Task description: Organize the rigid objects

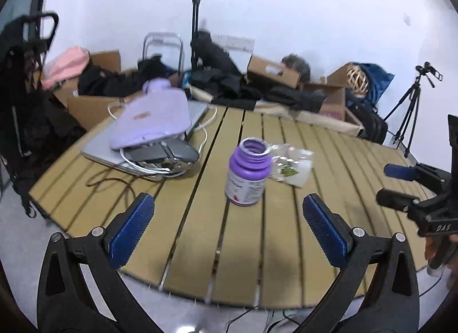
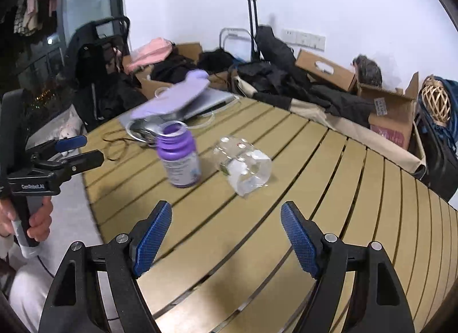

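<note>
A purple bottle (image 1: 248,172) with no cap stands upright in the middle of the slatted wooden table (image 1: 286,247); it also shows in the right wrist view (image 2: 179,158). A clear plastic jar (image 2: 244,164) lies on its side just right of the bottle, and shows behind it in the left wrist view (image 1: 290,164). My left gripper (image 1: 229,225) is open and empty, a short way in front of the bottle. My right gripper (image 2: 226,235) is open and empty, in front of the jar. Each gripper shows in the other's view: the right gripper (image 1: 400,187), the left gripper (image 2: 77,150).
A lilac case (image 1: 153,115) rests on a grey laptop (image 1: 114,150) with cables and a grey device at the table's far left. Cardboard boxes (image 1: 274,72), dark clothes, a trolley handle (image 1: 196,18) and a tripod (image 1: 409,104) lie beyond the table. The table's near edge (image 1: 200,298) is close below.
</note>
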Available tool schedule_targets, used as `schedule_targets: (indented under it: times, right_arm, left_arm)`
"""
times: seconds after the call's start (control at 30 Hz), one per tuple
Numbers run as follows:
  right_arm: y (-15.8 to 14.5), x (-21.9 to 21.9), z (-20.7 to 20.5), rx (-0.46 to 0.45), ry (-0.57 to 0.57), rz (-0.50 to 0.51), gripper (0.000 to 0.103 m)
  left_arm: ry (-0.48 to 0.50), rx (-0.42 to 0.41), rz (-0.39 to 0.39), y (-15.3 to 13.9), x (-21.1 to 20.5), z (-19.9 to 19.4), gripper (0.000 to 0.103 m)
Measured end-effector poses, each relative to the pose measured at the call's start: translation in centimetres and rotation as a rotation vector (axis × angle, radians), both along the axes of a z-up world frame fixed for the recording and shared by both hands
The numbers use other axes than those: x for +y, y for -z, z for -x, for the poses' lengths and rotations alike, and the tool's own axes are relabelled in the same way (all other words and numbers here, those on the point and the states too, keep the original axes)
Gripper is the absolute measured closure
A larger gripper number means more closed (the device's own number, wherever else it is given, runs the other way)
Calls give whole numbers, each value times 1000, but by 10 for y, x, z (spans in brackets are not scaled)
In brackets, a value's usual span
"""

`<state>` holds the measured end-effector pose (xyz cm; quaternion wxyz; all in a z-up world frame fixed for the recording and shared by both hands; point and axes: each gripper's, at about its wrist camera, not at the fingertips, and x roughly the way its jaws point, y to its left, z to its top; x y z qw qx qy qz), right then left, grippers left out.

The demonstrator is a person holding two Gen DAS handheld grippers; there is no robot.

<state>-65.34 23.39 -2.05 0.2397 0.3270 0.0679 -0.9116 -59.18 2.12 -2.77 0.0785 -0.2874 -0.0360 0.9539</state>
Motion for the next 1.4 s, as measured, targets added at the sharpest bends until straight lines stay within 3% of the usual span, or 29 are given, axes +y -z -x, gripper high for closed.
schedule_targets:
  times: [0.13, 0.37, 0.53, 0.63, 0.77, 1.0, 1.4]
  right_arm:
    - [-16, -3, -54, 45, -5, 6, 20]
    - [-49, 5, -184, 108, -28, 62, 20]
    - [-66, 9, -262, 150, -53, 81, 20]
    - [-73, 13, -302, 129, -38, 110, 20]
    - [-82, 14, -352, 114, -46, 145, 20]
    - [-76, 14, -420, 106, -26, 163, 20]
    - [-74, -6, -509, 198, -57, 140, 20]
  left_arm:
    - [-47, 38, -5, -24, 2, -62, 0]
    - [-62, 78, -52, -65, -17, -193, 0]
    - [-72, 165, 20, -88, -21, -283, 0]
    - [-76, 205, 67, -94, -14, -325, 0]
    - [-53, 238, 75, -96, -10, -373, 0]
    - [-116, 272, 95, -78, -13, -436, 0]
    - [-224, 313, 88, -54, -35, -519, 0]
